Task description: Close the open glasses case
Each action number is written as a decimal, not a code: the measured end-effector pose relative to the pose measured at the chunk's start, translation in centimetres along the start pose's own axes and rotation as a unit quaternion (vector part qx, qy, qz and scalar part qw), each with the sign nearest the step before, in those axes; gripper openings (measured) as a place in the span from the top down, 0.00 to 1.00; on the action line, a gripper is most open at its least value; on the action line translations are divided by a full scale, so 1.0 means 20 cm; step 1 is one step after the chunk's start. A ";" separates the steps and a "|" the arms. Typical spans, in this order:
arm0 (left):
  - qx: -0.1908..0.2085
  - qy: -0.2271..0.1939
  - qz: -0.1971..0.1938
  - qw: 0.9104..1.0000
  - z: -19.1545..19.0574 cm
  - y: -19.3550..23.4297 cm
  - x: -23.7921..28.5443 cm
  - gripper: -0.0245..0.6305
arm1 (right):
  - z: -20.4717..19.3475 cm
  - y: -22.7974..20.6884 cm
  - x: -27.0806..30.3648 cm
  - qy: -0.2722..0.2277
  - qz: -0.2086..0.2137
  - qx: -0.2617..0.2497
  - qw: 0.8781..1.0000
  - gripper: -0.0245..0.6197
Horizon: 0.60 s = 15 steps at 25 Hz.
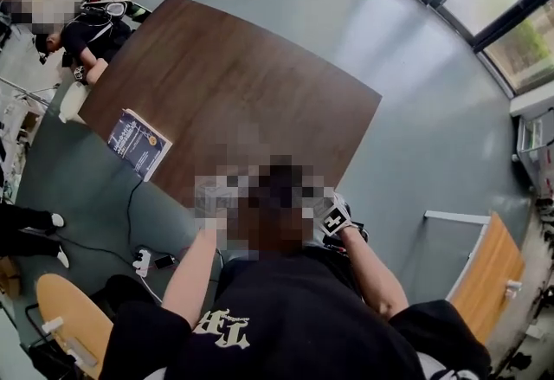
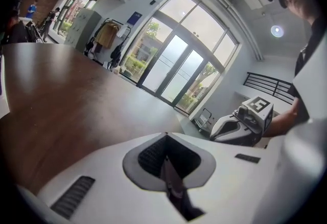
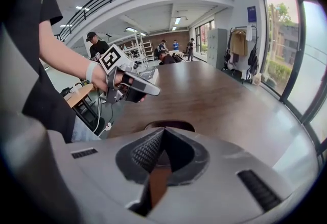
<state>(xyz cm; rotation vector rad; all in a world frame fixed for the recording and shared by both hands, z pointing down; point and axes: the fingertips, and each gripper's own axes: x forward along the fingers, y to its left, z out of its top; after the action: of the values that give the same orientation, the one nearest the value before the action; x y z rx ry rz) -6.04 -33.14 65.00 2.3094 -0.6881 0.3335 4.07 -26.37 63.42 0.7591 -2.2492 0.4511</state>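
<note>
Head view: the brown bench carries a blue book at its left edge. The right gripper shows beside the person's blurred head, which hides the bench's near edge.

Left gripper view: the left gripper has its jaws together with nothing between them, pointing over the bench.

Right gripper view: the jaws are likewise pressed together and empty. Just beyond them, at the bench's near edge, lies a dark rounded thing, possibly the glasses case.
</note>
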 end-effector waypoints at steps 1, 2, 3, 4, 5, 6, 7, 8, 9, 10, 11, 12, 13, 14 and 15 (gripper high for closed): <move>-0.003 0.008 0.000 1.000 -0.03 0.01 0.01 0.95 | -0.03 0.02 0.02 0.008 0.007 0.006 1.000 0.98; -0.007 0.017 0.000 1.000 -0.06 0.02 0.03 0.95 | -0.07 0.04 0.04 0.016 0.013 0.011 1.000 0.98; -0.010 0.027 0.000 1.000 -0.10 0.03 0.04 0.95 | -0.10 0.06 0.06 0.024 0.018 0.016 0.999 0.98; -0.014 0.036 0.001 0.999 -0.13 0.04 0.06 0.95 | -0.13 0.08 0.08 0.031 0.022 0.019 0.999 0.98; -0.017 0.043 0.002 0.999 -0.15 0.05 0.08 0.95 | -0.16 0.08 0.10 0.037 0.025 0.022 0.999 0.98; -0.020 0.049 0.004 0.999 -0.18 0.07 0.10 0.95 | -0.19 0.08 0.13 0.042 0.028 0.025 0.998 0.98; -0.024 0.056 0.008 0.998 -0.20 0.09 0.12 0.95 | -0.23 0.08 0.15 0.049 0.031 0.029 0.998 0.98; -0.027 0.066 0.012 0.997 -0.24 0.11 0.13 0.95 | -0.26 0.09 0.17 0.056 0.033 0.033 0.997 0.98; -0.029 0.076 0.017 0.997 -0.27 0.12 0.12 0.95 | -0.29 0.10 0.19 0.063 0.035 0.036 0.997 0.98; -0.030 0.085 0.023 0.996 -0.29 0.13 0.13 0.95 | -0.32 0.11 0.20 0.068 0.036 0.037 0.996 0.98; -0.029 0.092 0.028 0.995 -0.31 0.14 0.14 0.95 | -0.34 0.10 0.21 0.073 0.035 0.035 0.996 0.98; -0.028 0.097 0.031 0.994 -0.31 0.15 0.15 0.95 | -0.35 0.08 0.22 0.076 0.033 0.033 0.996 0.98; -0.028 0.099 0.035 0.994 -0.32 0.17 0.16 0.95 | -0.36 0.06 0.24 0.079 0.032 0.033 0.996 0.98; -0.030 0.102 0.039 0.994 -0.32 0.18 0.17 0.95 | -0.37 0.05 0.25 0.080 0.032 0.036 0.996 0.98; -0.032 0.104 0.043 0.993 -0.33 0.20 0.18 0.95 | -0.38 0.04 0.26 0.081 0.031 0.039 0.995 0.98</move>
<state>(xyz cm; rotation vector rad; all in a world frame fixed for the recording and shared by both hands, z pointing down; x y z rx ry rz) -5.55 -32.47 73.40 2.1506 -0.6837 0.5754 4.47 -23.86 72.25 0.6676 -2.1185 0.6119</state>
